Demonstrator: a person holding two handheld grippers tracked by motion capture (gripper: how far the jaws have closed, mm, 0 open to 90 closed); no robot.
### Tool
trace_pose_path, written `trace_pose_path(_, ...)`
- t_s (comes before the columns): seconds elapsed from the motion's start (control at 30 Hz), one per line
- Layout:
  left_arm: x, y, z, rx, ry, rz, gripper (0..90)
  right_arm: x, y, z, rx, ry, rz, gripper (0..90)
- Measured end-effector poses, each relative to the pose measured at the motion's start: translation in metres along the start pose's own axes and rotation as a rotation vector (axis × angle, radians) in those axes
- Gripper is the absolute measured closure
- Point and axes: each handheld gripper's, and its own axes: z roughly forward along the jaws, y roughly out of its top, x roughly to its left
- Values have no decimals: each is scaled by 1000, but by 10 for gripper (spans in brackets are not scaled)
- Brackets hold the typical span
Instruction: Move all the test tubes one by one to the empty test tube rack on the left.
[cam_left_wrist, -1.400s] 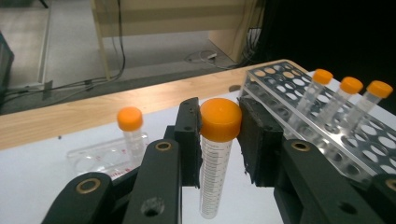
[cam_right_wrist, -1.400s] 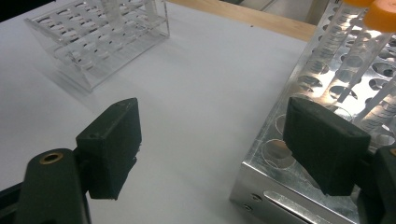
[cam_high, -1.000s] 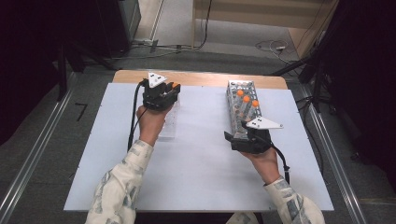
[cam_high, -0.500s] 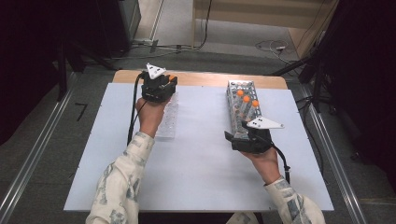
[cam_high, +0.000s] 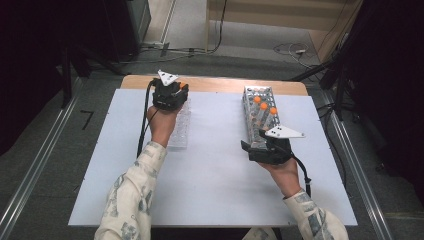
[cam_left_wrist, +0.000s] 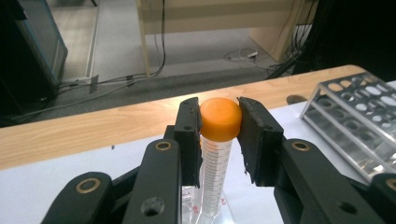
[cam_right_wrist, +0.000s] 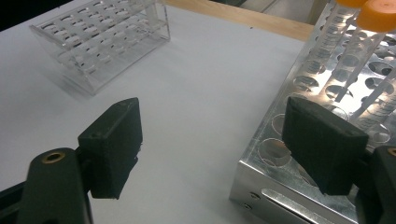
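The left gripper (cam_left_wrist: 219, 122) pinches a clear, graduated tube (cam_left_wrist: 214, 172) by its round orange cap (cam_left_wrist: 220, 118), held upright over the clear plastic rack (cam_high: 180, 127) near the table's far edge, while the right gripper (cam_right_wrist: 224, 140) rests spread beside the metal rack (cam_right_wrist: 317, 93).

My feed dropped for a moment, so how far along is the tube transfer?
Early stage, by the look of it. In hand: the left gripper is shut on an orange-capped tube above the clear rack; no seated tube is visible there. Left: three orange-capped tubes stand in the metal rack, where the open right gripper waits at its near corner.
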Motion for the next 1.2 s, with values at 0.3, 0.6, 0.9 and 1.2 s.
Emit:
trace_pose_path(0.3, 0, -14, 8, 36, 2, 10, 701, 0, -1, 1, 4, -1, 2, 193)
trace_pose_path(0.6, -1, -25, 13, 64, -2, 13, 699, -1, -2, 3, 10, -3, 1, 193)
trace_pose_path(0.9, -1, -25, 12, 60, -10, 8, 637, -1, -2, 3, 11, -3, 4, 195)
trace_pose_path(1.2, -6, -22, -2, 26, -27, -10, 467, -4, -3, 1, 4, -15, 13, 199)
